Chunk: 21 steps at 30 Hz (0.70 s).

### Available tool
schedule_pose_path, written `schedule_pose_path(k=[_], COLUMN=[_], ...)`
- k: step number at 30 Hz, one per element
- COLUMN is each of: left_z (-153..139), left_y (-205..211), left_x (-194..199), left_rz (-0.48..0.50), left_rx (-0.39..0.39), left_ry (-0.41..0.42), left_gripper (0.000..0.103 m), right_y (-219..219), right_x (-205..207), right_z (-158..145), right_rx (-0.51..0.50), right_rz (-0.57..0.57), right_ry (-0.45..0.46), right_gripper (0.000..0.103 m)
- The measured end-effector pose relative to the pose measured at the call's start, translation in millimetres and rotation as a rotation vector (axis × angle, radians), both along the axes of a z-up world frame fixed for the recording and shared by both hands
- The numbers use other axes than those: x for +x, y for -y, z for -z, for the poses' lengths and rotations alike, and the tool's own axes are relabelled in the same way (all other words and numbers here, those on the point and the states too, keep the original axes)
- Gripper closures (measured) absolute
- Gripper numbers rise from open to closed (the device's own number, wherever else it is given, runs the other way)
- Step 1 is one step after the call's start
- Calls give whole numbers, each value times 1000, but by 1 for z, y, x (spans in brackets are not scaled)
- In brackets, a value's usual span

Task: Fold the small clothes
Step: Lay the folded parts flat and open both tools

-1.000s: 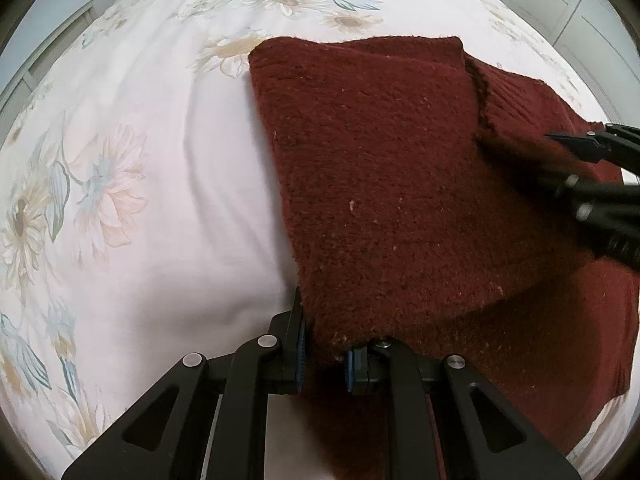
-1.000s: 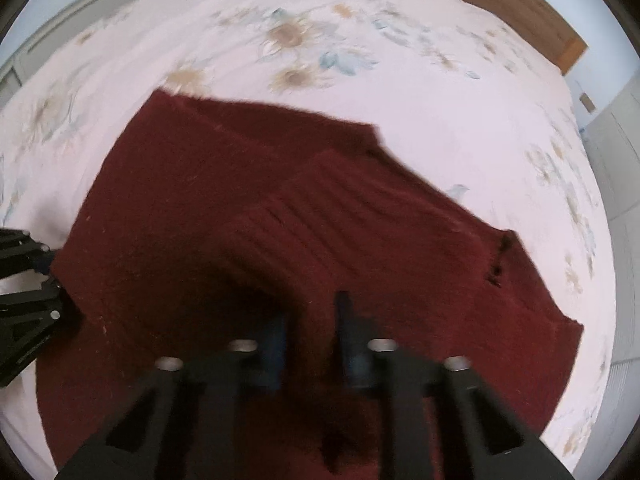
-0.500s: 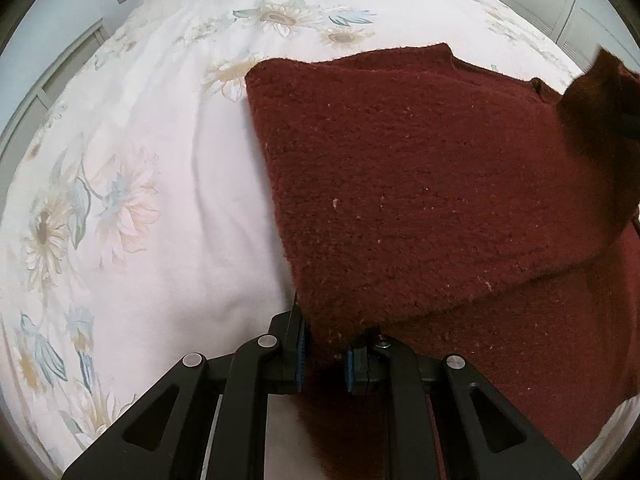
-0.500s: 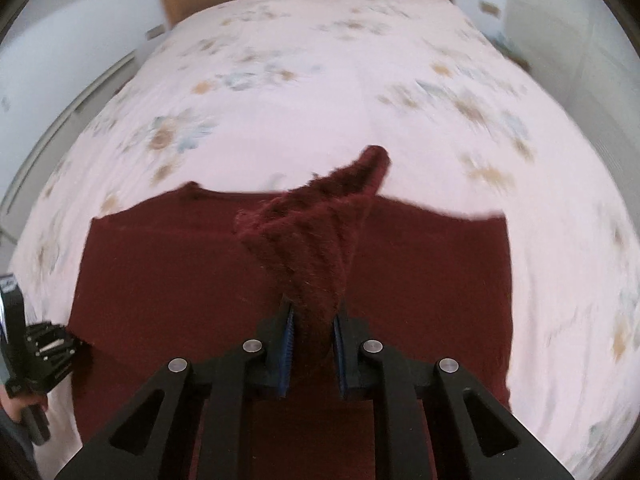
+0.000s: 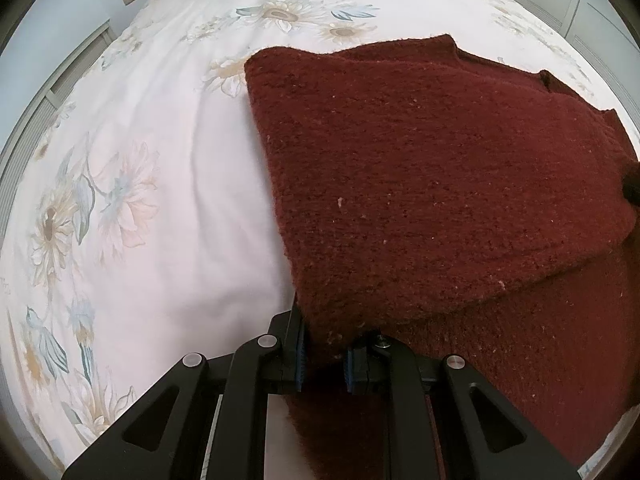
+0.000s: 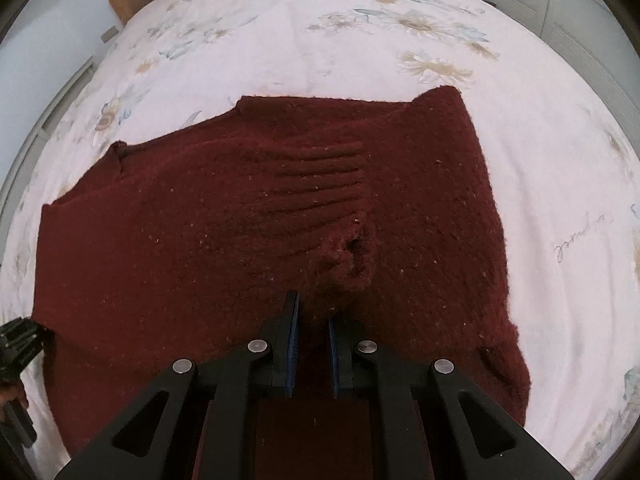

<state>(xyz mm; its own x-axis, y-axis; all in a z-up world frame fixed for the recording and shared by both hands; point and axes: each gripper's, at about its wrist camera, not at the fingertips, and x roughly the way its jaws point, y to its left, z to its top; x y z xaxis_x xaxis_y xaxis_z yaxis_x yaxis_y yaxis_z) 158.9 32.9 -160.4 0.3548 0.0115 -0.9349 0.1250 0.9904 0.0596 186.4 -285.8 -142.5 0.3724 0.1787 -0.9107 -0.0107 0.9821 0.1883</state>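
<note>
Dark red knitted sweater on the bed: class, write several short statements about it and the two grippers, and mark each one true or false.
1. The sweater lies on a floral bedspread. True.
2. The left gripper is clamped on an edge of the sweater. True.
3. The sweater is bright blue. False: it is dark red.
4. A ribbed sleeve cuff lies on top of the sweater's body, just ahead of the right gripper. True.
5. The sweater hangs fully in the air, clear of the bed. False: most of it rests on the bedspread.
</note>
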Motion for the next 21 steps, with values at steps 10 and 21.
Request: schedule_pose_path(k=[10,21], left_z=[-13,-93], left_y=[-9,7], left_x=[-6,-19], left_rz=[-45,-6], left_rx=[-10,-85], left_ry=[-7,118], left_gripper=[78,1], right_y=[8,0], right_x=[-5,-22], right_z=[-17,-96], right_rx=[-66,-124], right_rz=[3,-63], right_ry=[18,201], right_gripper=[56,0])
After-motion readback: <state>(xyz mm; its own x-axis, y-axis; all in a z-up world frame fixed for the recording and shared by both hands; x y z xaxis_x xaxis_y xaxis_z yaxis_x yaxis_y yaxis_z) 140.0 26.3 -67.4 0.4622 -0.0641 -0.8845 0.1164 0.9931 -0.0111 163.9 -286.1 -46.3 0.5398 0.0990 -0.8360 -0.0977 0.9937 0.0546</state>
